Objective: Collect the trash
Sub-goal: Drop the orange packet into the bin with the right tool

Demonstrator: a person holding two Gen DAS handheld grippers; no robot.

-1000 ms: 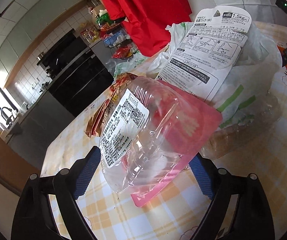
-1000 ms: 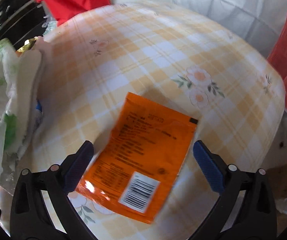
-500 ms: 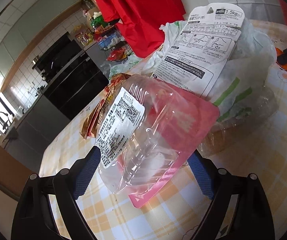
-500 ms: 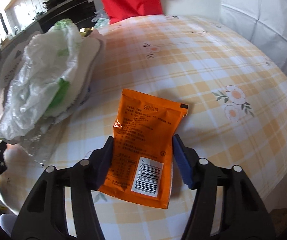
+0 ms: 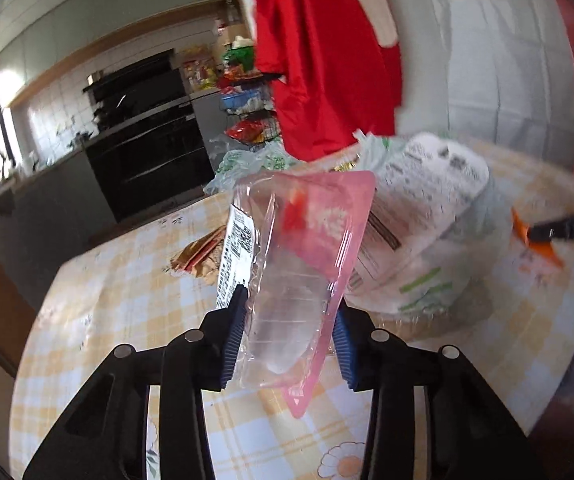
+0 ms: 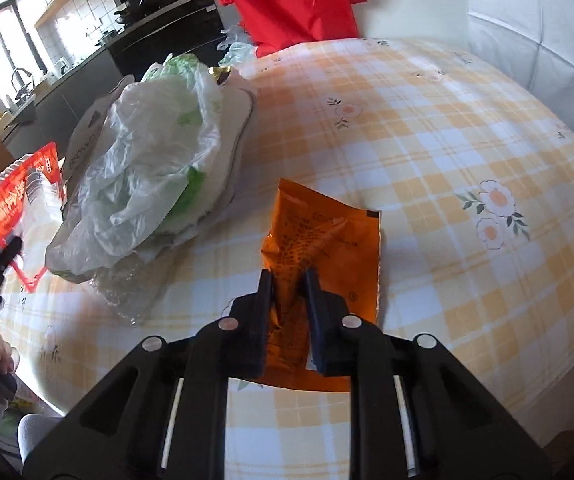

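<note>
My left gripper is shut on a clear plastic blister pack with a pink card back and holds it tilted above the checked tablecloth; the pack also shows in the right wrist view. My right gripper is shut on an orange foil packet, crumpled between the fingers, on the tablecloth. A heap of white plastic bags and a printed card lies left of the packet; it also shows in the left wrist view.
A gold and red wrapper lies on the table behind the pack. Red cloth hangs at the table's far side. A dark oven and counter stand beyond. The table edge runs close on the right.
My left gripper has closed on the blister pack and lifted it upright. My right gripper has closed tighter on the orange packet, which has buckled.
</note>
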